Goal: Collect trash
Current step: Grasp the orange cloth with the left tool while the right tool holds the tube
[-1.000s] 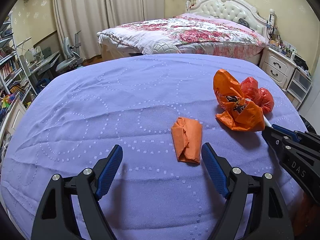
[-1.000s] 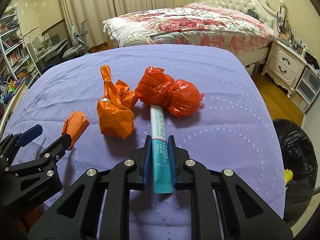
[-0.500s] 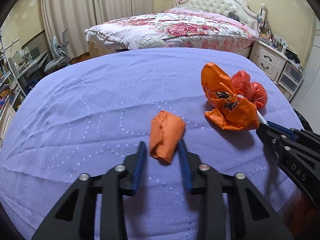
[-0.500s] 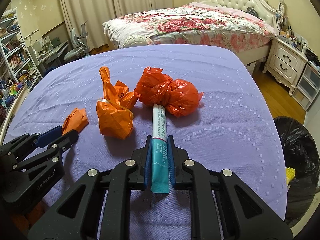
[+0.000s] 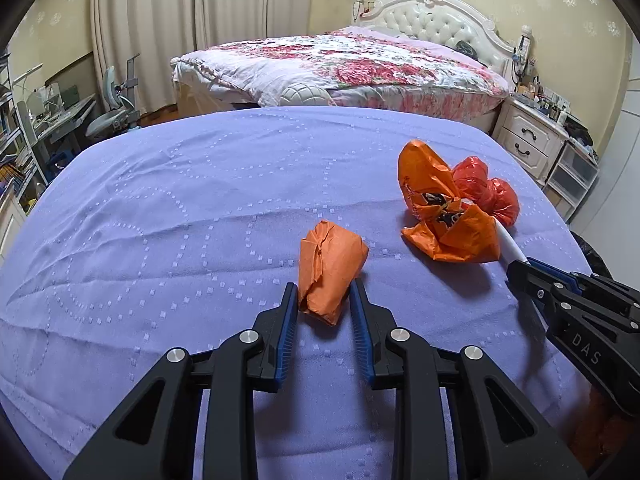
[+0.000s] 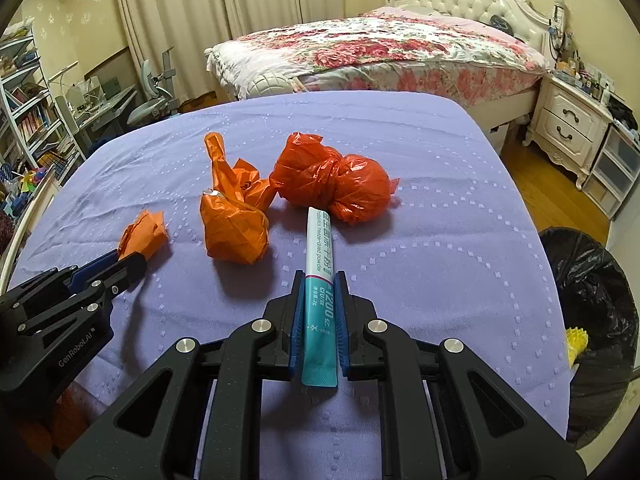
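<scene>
My left gripper point(image 5: 323, 294) is shut on a crumpled orange paper wad point(image 5: 328, 266) lying on the purple cloth point(image 5: 180, 208); the wad also shows in the right wrist view point(image 6: 144, 234). My right gripper point(image 6: 319, 282) is shut on a white and teal sachet tube point(image 6: 319, 276), whose far end points at a tied red plastic bag point(image 6: 336, 184). A crinkled orange bag point(image 6: 234, 220) lies left of the tube. In the left wrist view the orange bag point(image 5: 444, 216) and red bag point(image 5: 488, 192) lie to the right, with the right gripper point(image 5: 520, 270) beside them.
A black-lined trash bin point(image 6: 592, 304) stands at the right of the table, with a yellow item inside. A bed point(image 6: 380, 48) and white nightstand point(image 6: 568, 128) are behind. Shelves and a desk point(image 6: 36, 128) are at the left.
My left gripper moved forward and closed around the orange paper wad, from wide open to gripping it. My right gripper stayed shut on the tube, nearly still.
</scene>
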Demonstrator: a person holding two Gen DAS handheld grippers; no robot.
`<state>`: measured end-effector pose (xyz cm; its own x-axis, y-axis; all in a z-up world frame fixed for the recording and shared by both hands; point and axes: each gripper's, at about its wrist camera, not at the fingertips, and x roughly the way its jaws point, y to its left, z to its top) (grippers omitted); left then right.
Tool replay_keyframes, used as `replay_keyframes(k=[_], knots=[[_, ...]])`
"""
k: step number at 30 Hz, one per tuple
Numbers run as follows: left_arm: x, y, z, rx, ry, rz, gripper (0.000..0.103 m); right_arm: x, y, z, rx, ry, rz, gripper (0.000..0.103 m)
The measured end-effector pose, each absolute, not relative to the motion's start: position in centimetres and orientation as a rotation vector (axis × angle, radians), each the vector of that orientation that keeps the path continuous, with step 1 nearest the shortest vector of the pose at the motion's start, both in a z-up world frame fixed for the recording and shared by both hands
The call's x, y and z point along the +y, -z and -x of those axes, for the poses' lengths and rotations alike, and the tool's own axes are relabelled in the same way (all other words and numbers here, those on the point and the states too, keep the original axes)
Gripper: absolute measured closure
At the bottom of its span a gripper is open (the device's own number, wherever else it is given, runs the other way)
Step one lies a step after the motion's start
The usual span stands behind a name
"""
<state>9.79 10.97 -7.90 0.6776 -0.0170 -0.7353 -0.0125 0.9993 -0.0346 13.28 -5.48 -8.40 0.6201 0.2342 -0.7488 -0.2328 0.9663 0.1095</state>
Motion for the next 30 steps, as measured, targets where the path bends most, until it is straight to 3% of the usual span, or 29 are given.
replay_keyframes(k=[30], knots=[[2.8,6.7,-4.0,0.770,0.130,-0.029,0.075,-11.7,6.7,-5.7,0.801,-0.161,-0.028,0.089]])
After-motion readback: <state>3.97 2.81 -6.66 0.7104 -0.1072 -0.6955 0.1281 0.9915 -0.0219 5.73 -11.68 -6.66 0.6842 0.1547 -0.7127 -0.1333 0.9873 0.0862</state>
